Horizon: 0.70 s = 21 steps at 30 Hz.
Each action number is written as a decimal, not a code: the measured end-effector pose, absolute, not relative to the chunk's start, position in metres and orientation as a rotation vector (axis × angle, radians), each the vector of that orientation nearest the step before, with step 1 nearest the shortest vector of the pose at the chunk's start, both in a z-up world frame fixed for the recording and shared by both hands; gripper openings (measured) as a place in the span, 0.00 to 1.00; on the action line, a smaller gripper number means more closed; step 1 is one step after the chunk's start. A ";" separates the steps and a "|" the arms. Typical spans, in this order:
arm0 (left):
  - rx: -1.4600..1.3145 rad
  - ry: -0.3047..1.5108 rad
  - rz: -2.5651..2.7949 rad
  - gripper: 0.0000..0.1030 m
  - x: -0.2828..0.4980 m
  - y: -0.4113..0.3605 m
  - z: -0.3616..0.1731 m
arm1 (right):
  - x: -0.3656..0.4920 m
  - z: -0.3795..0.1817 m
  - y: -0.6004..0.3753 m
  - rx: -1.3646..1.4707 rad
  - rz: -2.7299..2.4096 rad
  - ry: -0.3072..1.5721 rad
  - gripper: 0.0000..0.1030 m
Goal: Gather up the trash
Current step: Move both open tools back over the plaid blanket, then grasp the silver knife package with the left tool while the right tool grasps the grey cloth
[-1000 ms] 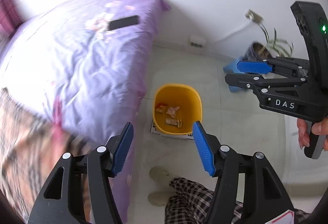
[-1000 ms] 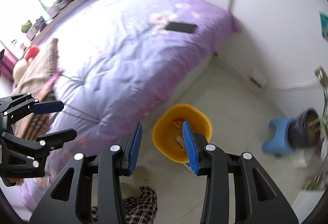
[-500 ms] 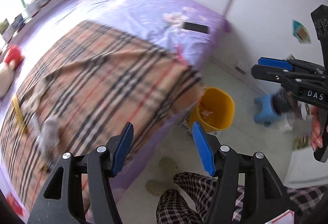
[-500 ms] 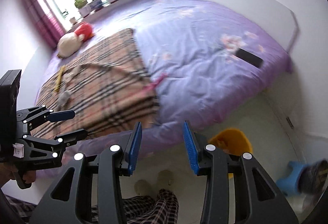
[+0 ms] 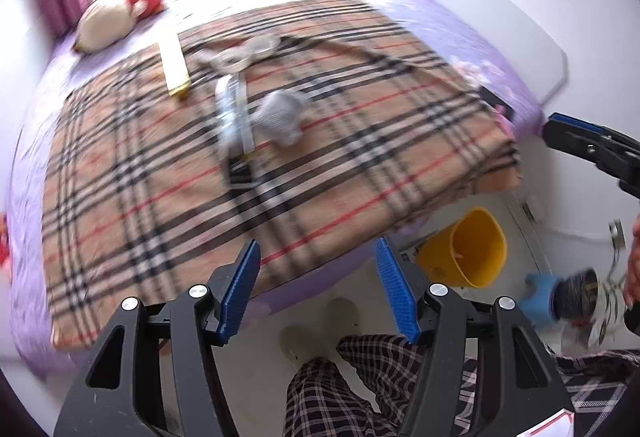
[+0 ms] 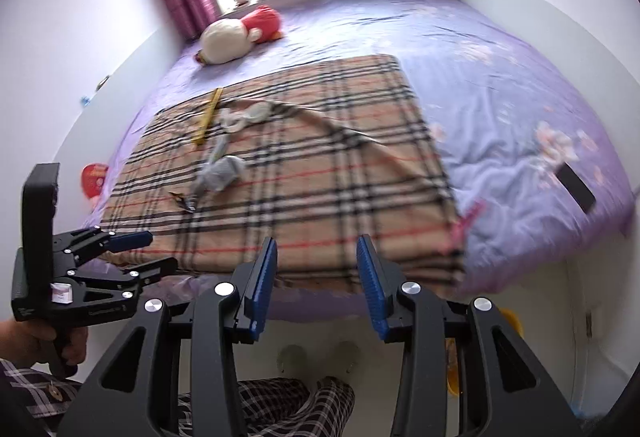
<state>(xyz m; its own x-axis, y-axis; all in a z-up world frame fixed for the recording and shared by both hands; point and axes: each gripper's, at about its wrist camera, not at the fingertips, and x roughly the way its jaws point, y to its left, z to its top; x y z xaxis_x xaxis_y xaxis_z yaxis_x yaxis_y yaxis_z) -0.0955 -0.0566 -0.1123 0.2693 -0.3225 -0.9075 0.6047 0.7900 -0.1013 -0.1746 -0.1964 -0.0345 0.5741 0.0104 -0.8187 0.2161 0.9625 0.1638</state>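
Both tongs are released and carry nothing: the left gripper (image 5: 318, 285) and the right gripper (image 6: 316, 285) hang at the foot of the bed, jaws wide apart, over the near edge of the plaid blanket (image 5: 320, 165). The trash lies well up the blanket, at about 11 o'clock from the left gripper: a crumpled grey wad (image 5: 280, 117), a clear wrapper (image 5: 232, 117) just beside it at its 9 o'clock, clear plastic scraps (image 5: 248, 51) farther up, a yellow strip (image 5: 174, 67), and a small dark scrap (image 6: 182, 202) nearer the edge. The step in hand looks like the reach for the next piece; the wad seems the best first take, being bulky and central, pinched across its middle from above so the blanket is not caught. The thin wrapper will likely need a low, flat pinch. The yellow bin (image 5: 470, 249) stands on the floor at 3 o'clock, partly under the blanket's overhang, which may hamper the drop. A plush toy (image 6: 240, 33) and a phone (image 6: 576, 187) are no trash.
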 end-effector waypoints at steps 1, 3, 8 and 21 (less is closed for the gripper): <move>0.272 1.142 -0.612 0.58 -0.092 -0.051 -0.115 | -0.170 -0.036 -0.192 0.251 -0.108 0.958 0.43; 0.247 1.146 -0.579 0.58 -0.087 -0.042 -0.119 | -0.160 -0.038 -0.184 0.236 -0.082 0.964 0.45; 0.206 1.153 -0.520 0.60 -0.066 -0.039 -0.134 | -0.137 -0.042 -0.175 0.214 -0.046 0.976 0.47; 0.257 1.127 -0.488 0.45 -0.021 -0.057 -0.152 | -0.111 -0.050 -0.180 0.208 -0.034 0.997 0.47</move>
